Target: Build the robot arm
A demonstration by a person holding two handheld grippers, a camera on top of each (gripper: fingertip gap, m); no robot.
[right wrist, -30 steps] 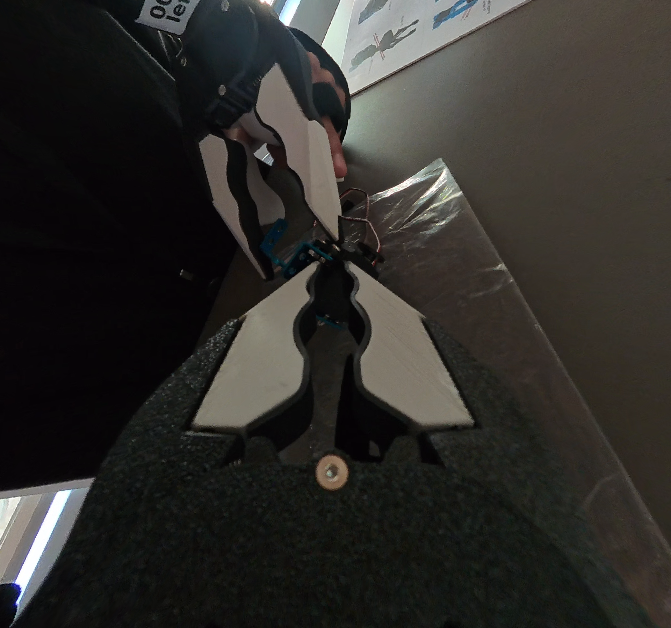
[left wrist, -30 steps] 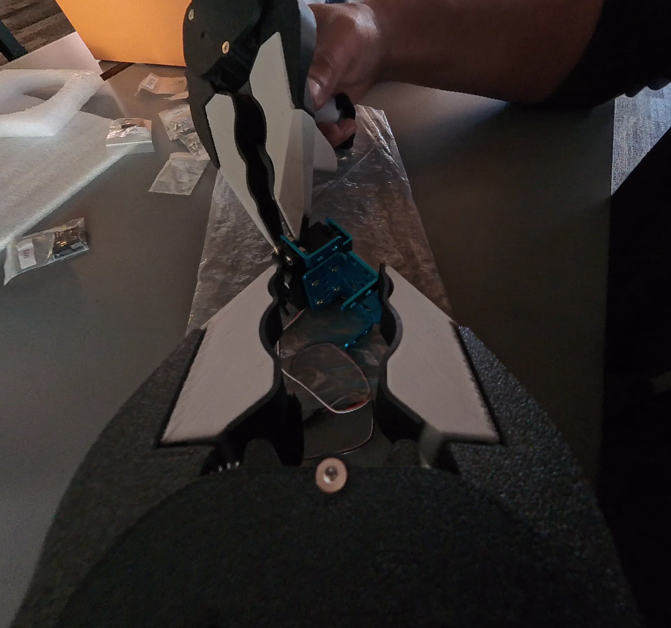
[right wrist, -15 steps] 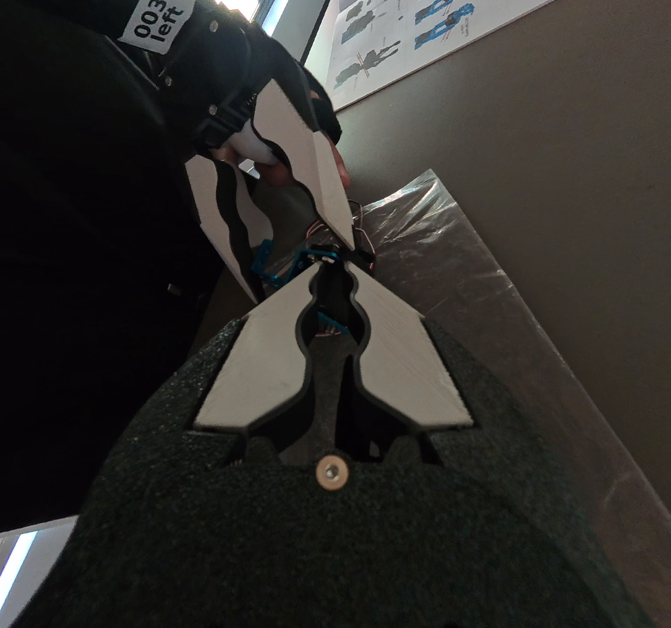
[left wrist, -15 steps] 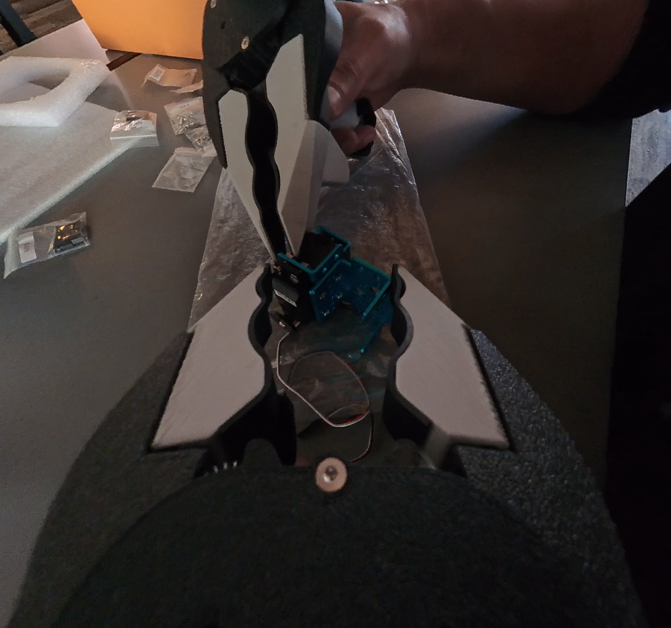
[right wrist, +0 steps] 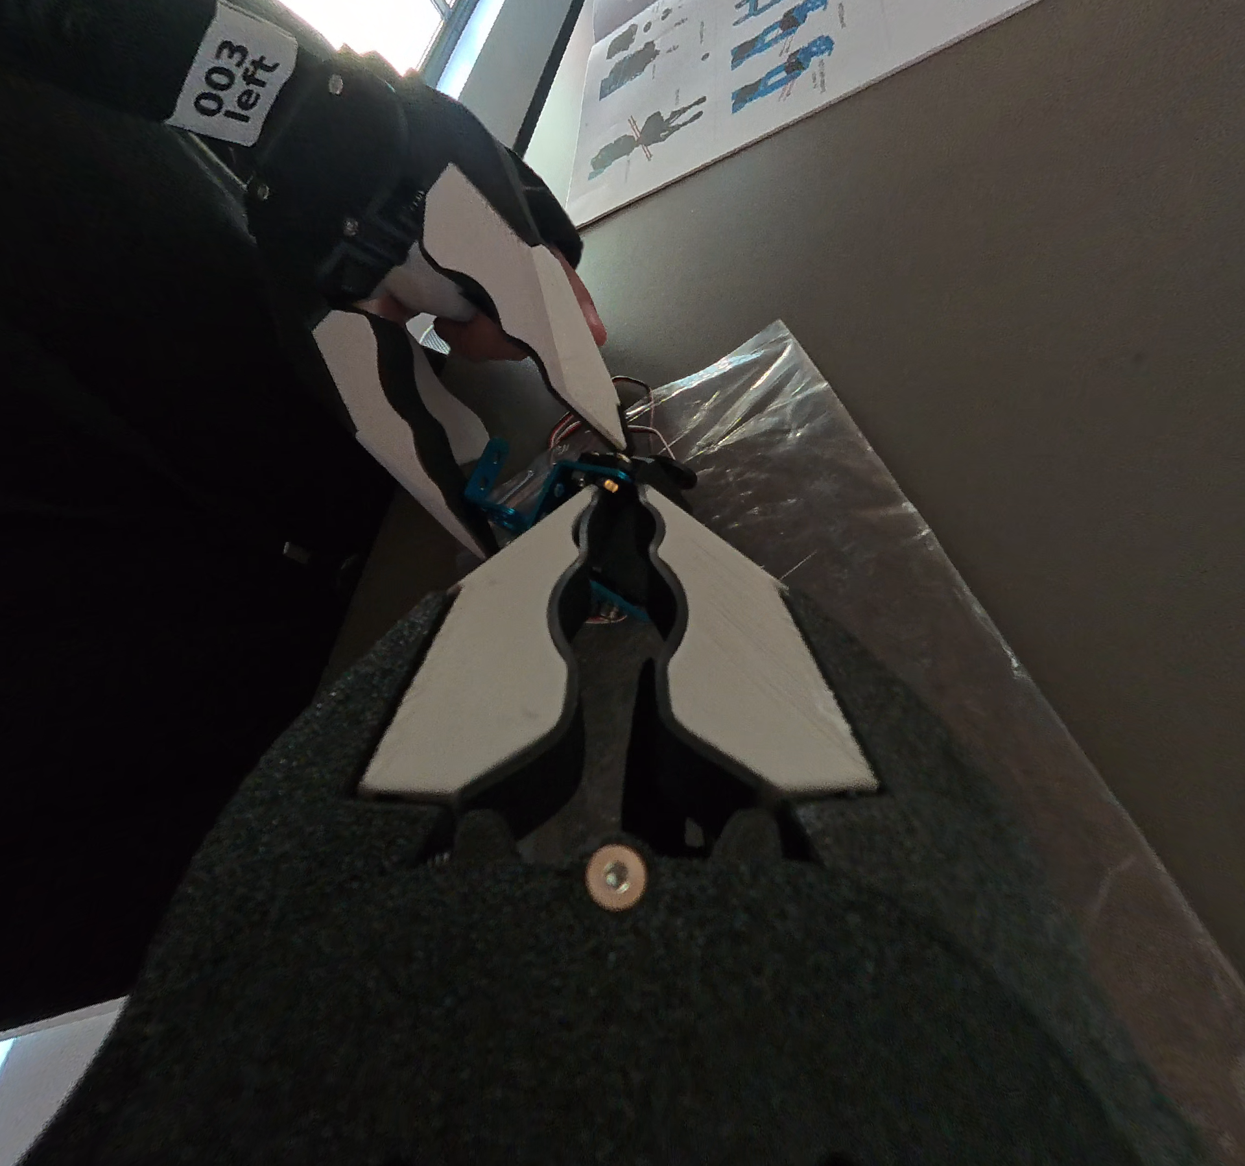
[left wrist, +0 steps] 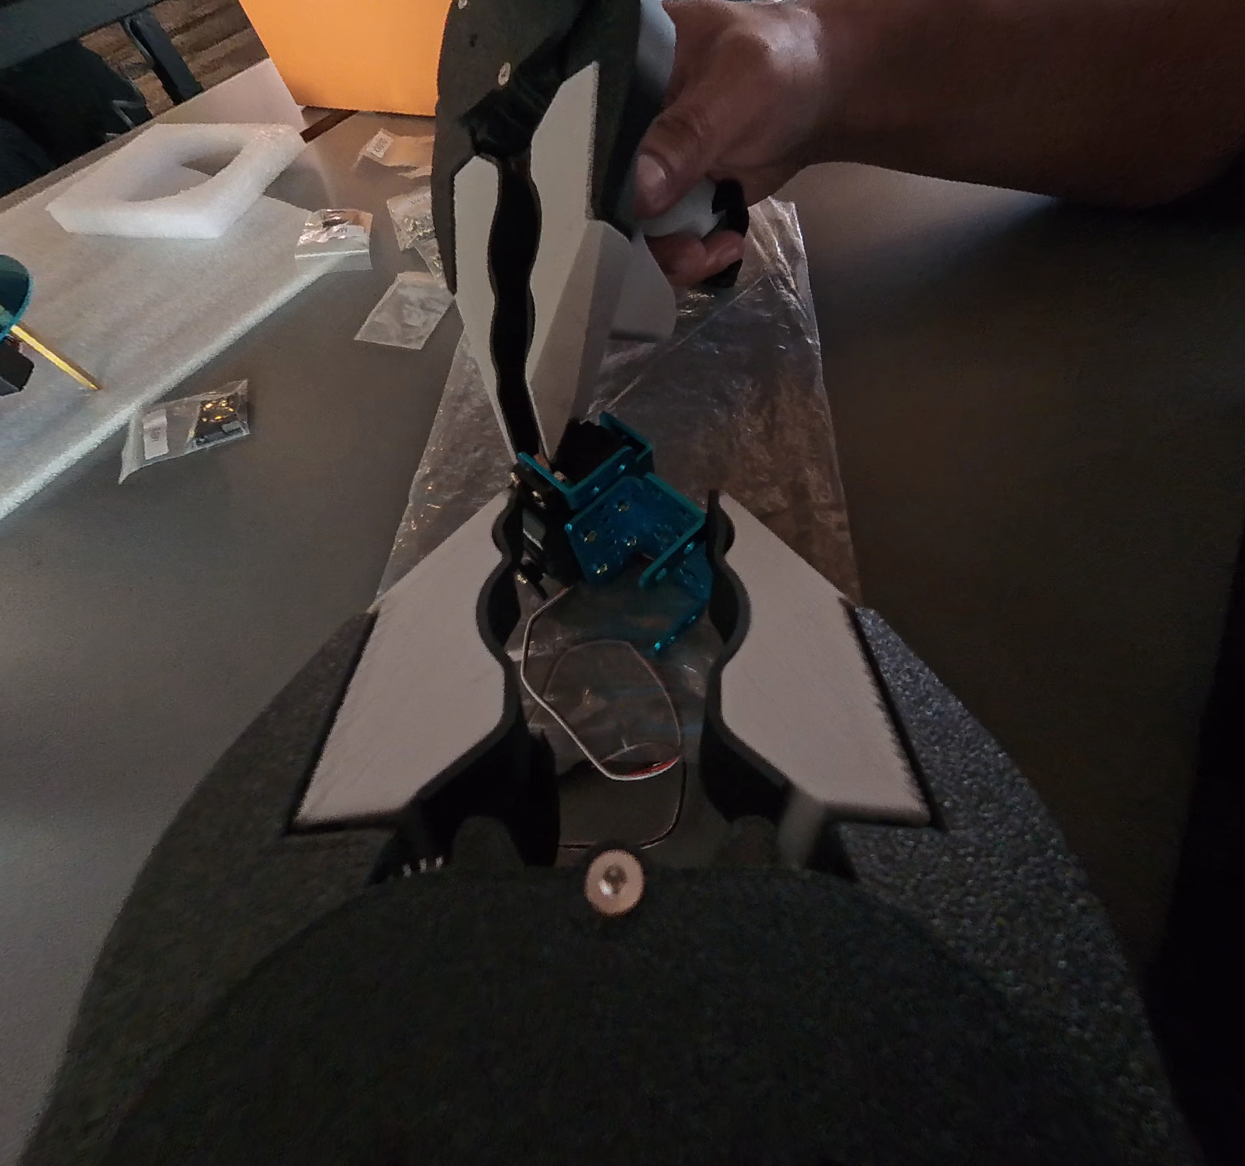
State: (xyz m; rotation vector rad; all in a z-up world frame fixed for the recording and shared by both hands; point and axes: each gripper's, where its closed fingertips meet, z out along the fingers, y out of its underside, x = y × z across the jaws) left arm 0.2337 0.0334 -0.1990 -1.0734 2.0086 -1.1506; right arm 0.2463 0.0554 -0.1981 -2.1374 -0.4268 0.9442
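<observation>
A small blue bracket assembly [left wrist: 630,530] with a black servo [left wrist: 539,527] bolted to it sits on a clear plastic bag [left wrist: 734,419] lying on the grey table [left wrist: 1010,460]. Thin red and white wires [left wrist: 606,716] loop off the servo toward 6 o'clock.

The left gripper [left wrist: 610,514] stands spread wide around the assembly, one fingertip at its 9 o'clock side and the other at its 3 o'clock side; whether either touches cannot be told.

The right gripper [right wrist: 620,493] comes in from 12 o'clock in the left wrist view, its fingers pinched on the servo end of the assembly. A bare hand [left wrist: 727,123] grasps its handle.

At 10 o'clock lie small parts packets [left wrist: 192,426], a white foam frame [left wrist: 175,183] and an orange box [left wrist: 350,35]. In the right wrist view a printed diagram sheet [right wrist: 808,42] lies on the table at 12 o'clock.
</observation>
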